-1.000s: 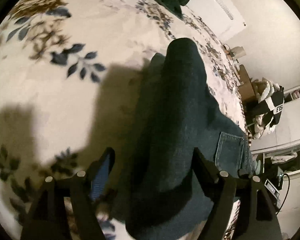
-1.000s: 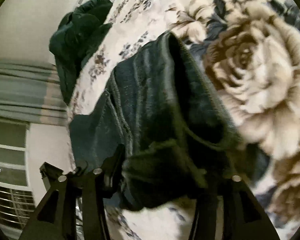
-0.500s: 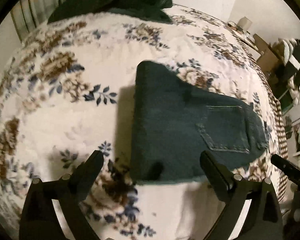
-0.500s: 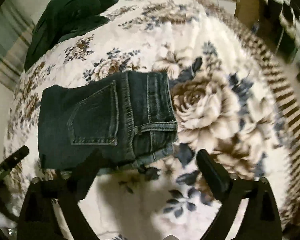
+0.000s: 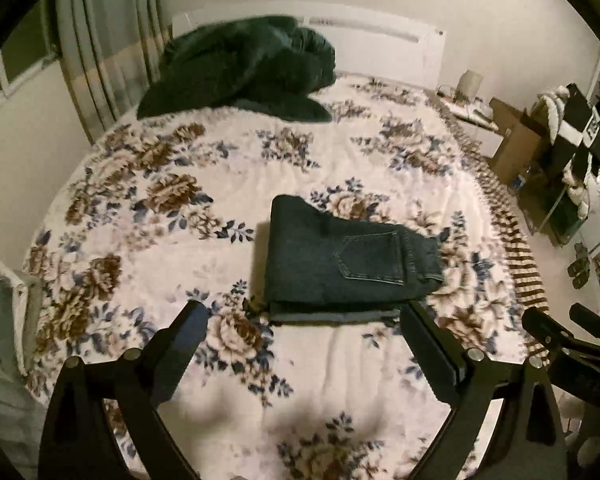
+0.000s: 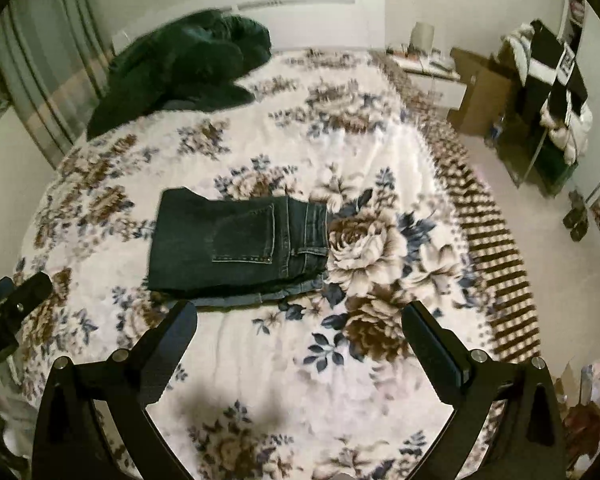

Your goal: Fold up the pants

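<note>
On the bed (image 5: 340, 380), in the middle of the flowered blanket, we see the pants (image 5: 340, 264) lying as a flat, compact packet with a back pocket on top, so the folding looks finished. Our left gripper (image 5: 304, 332) and right gripper (image 6: 300, 328) hover near it, both spread wide and holding nothing, probably because no further grasp is needed.

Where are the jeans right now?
The folded jeans lie flat mid-bed on the floral blanket, just beyond both open hand-held grippers, nearer than the dark green pile.
</note>
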A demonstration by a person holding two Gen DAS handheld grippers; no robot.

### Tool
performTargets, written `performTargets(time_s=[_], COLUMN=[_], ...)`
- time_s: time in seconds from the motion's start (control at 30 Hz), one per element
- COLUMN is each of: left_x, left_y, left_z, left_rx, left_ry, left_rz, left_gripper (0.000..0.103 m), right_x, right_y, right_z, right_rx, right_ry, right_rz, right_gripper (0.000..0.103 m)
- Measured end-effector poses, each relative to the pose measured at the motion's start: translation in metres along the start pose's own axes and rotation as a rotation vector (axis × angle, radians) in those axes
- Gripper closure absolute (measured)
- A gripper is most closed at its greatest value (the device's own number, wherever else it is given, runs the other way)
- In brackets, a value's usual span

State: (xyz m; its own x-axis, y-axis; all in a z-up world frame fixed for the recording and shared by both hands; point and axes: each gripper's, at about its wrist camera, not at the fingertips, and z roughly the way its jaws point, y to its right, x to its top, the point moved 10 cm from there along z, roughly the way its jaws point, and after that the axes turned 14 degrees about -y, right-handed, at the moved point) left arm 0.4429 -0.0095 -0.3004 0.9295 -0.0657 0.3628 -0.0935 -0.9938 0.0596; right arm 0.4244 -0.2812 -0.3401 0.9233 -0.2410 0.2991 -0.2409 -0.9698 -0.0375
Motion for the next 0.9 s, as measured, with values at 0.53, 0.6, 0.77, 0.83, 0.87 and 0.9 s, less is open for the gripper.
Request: performTargets(time_s=[0.53, 0.6, 0.77, 0.83, 0.87, 0.9], left_x=[-0.088, -0.094, -0.1, -0.102, -0.103, -0.104], left_y=[0.017, 0.016, 0.015, 0.014, 0.012, 0.01], left_z=[-0.186, -0.199, -0.227, -0.235, -0.238, -0.241], left_rx=[0.024, 0.026, 0.03, 0.044, 0.048, 0.048], left_ry=[0.141, 0.148, 0.178, 0.19, 0.199, 0.208], left_rz=[-0.038, -0.039, -0.015, -0.003, -0.003, -0.006], left_gripper=[0.005, 0.005, 0.004, 0.004, 0.002, 0.001], right_x=[-0.109, -0.121, -0.144, -0.15, -0.152, -0.155], right_y=[0.005, 0.007, 0.004, 0.002, 0.001, 0.001], right_z=[-0.252, -0.275, -0.32, -0.334, -0.34, -0.346], right_rx=[0.012, 0.015, 0.012, 0.013, 0.007, 0.003], right_ry=[0.211, 0.219, 0.243, 0.254, 0.263, 0.272], right_rz=[-0.096, -0.09, -0.076, -0.07, -0.07, -0.068], right_gripper=[0.0, 0.0, 0.0, 0.0, 0.0, 0.0])
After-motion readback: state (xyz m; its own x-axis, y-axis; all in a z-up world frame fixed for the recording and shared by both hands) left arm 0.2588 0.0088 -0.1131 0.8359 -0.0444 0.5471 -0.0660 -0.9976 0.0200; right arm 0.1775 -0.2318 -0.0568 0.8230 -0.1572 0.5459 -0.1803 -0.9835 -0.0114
